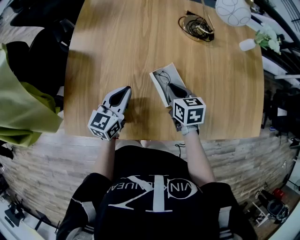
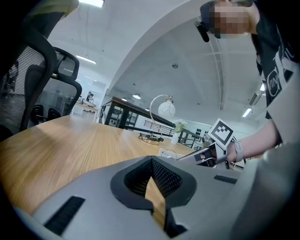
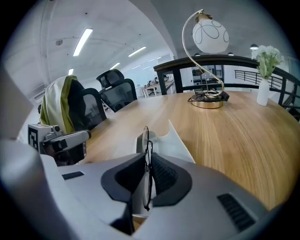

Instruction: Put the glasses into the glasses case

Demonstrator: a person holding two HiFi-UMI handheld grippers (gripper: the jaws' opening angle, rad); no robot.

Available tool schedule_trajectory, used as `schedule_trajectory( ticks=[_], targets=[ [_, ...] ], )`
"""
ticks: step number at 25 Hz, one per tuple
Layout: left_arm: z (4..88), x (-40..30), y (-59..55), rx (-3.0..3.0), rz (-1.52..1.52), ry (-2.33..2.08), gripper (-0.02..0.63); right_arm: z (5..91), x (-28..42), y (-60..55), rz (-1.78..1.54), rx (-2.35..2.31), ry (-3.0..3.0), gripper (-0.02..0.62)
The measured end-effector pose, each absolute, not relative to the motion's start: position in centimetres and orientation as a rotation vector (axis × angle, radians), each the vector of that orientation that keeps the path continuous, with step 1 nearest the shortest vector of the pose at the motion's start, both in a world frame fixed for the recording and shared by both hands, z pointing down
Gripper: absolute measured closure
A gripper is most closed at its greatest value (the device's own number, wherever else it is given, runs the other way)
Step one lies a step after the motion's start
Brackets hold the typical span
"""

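The white glasses case [image 1: 159, 88] lies open on the wooden table [image 1: 117, 42], just ahead of my right gripper [image 1: 169, 86]. Thin black wire glasses [image 1: 165, 77] stand on edge over the case. In the right gripper view my right gripper [image 3: 146, 154] is shut on the glasses [image 3: 146, 136], with the case [image 3: 176, 140] directly below them. My left gripper [image 1: 125, 90] rests on the table to the left of the case, apart from it. In its own view the left gripper [image 2: 151, 178] is shut with nothing between its pads.
A lamp with a white globe [image 1: 233, 11] and a round base [image 1: 197, 26] stands at the table's far right, beside a small vase of white flowers [image 1: 262, 40]. Office chairs and a green jacket [image 1: 23, 103] sit to the left. The table's near edge [image 1: 140, 137] is close behind both grippers.
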State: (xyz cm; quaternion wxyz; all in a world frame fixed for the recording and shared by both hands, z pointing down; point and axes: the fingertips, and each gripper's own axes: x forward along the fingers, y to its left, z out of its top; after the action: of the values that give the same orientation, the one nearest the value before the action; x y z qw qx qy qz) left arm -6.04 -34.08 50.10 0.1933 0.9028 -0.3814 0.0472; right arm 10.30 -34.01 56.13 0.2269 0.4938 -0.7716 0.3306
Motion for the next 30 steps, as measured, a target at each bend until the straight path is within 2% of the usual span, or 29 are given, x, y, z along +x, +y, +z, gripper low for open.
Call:
schedule_trajectory(
  ticks=[30],
  targets=[
    [50.5, -7.0, -33.9, 2.493, 0.108, -1.086, 0.591, 57.9, 9.9, -34.1, 0.999, 1.200, -1.957, 0.538]
  ],
)
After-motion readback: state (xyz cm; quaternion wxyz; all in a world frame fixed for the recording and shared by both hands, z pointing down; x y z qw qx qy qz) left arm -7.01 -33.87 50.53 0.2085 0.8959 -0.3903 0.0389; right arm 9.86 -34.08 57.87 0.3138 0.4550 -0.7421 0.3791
